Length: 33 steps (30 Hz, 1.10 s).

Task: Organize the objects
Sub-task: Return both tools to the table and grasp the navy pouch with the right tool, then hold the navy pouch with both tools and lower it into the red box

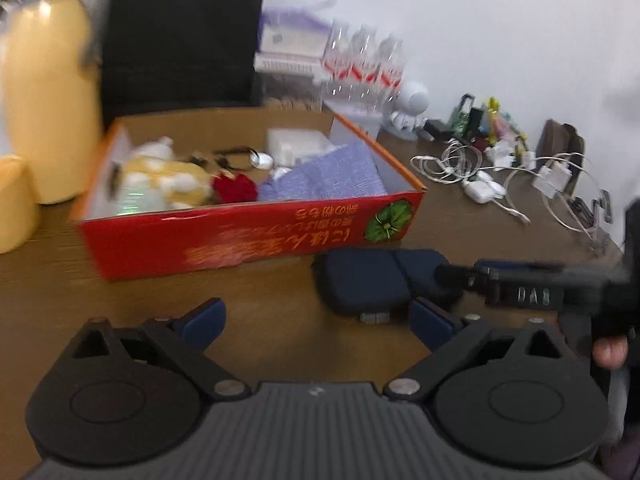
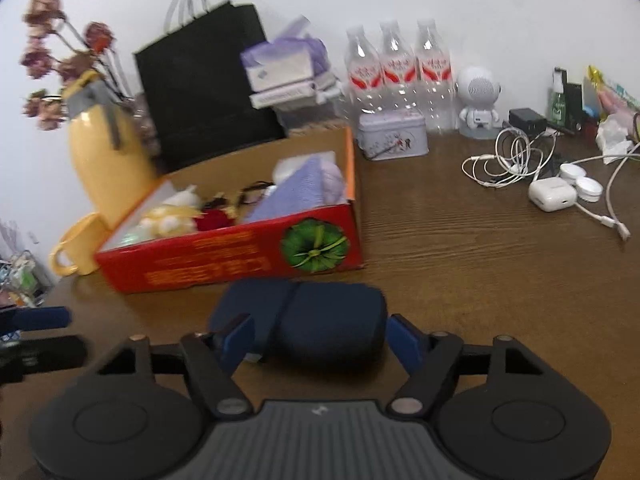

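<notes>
A: Nearest the lens in the right wrist view is the right gripper (image 2: 318, 338), jaws spread wide, with the dark blue pouch (image 2: 320, 320) lying on the table (image 2: 480, 260) between its blue pads (image 2: 404, 340). Whether either pad touches the pouch cannot be told; nothing is lifted.

B: And the left gripper (image 1: 316, 320)?

A: Jaws wide apart too, holding nothing — only bare table between the pads. In that view the pouch (image 1: 380, 280) sits just ahead of its right-hand pad, and the right gripper's finger reaches in from the right edge over the pouch.

B: Where is the pouch relative to the rest?

A: Just in front of the red cardboard box (image 2: 240, 256), close to its printed side but apart from it. The box is open-topped and holds a lilac cloth (image 2: 296, 196), a yellow-and-white plush toy (image 2: 168, 216), a red flower (image 2: 212, 220) and some dark cords.

B: Behind the box?

A: A black paper bag (image 2: 208, 92), a yellow flask (image 2: 104, 164) with a yellow mug (image 2: 76, 248) beside it, three clear bottles (image 2: 396, 68) — then a small tin (image 2: 392, 136), a white robot figure (image 2: 478, 100), and white cables (image 2: 508, 160) with an earbud case (image 2: 552, 194) off to the right.
</notes>
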Available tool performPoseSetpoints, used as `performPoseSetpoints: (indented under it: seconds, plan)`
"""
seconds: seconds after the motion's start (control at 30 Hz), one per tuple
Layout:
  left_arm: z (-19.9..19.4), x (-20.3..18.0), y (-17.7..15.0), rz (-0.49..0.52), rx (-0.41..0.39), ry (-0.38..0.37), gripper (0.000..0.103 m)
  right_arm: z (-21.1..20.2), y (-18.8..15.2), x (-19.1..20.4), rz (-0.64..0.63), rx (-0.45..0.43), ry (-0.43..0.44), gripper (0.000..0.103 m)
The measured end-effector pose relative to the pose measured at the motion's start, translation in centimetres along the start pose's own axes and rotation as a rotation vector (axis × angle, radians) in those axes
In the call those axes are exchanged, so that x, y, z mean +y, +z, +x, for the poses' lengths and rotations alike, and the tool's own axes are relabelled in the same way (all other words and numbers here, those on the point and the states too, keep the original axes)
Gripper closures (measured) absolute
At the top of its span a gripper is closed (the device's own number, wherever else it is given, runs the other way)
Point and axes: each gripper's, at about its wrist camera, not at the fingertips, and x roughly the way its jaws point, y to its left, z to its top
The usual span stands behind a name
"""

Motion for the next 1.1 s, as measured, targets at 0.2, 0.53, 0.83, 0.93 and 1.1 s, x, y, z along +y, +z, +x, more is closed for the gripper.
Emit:
performPoseSetpoints:
  seconds: [0.2, 0.53, 0.83, 0.93, 1.1]
  plan:
    - [7.6, 0.2, 0.3, -0.055, 0.077, -0.039, 0.021, 3.9, -0.6, -2.2, 0.07, 0.005, 0.047, 0.044]
    - [3.1, -3.4, -1.0, 0.029, 0.111, 0.008, 0.052, 1.8, -1.7, 0.3, -0.053, 0.008, 0.036, 0.06]
    - [-12.8, -5.3, -10.1, -0.066, -0.063, -0.04, 0.052, -13.4, -9.9, 4.5, -0.042, -0.164, 0.102, 0.064]
    - [-14.5, -5.7, -13.2, -0.107, -0.044, -0.033, 0.052, -15.6, -12.5, 5.5, -0.063, -0.133, 0.096, 0.064]
    - [-15.7, -5.9, -14.0, -0.087, -0.049, -0.016, 0.052, -16.9, -14.4, 6.1, -0.086, -0.105, 0.118, 0.066]
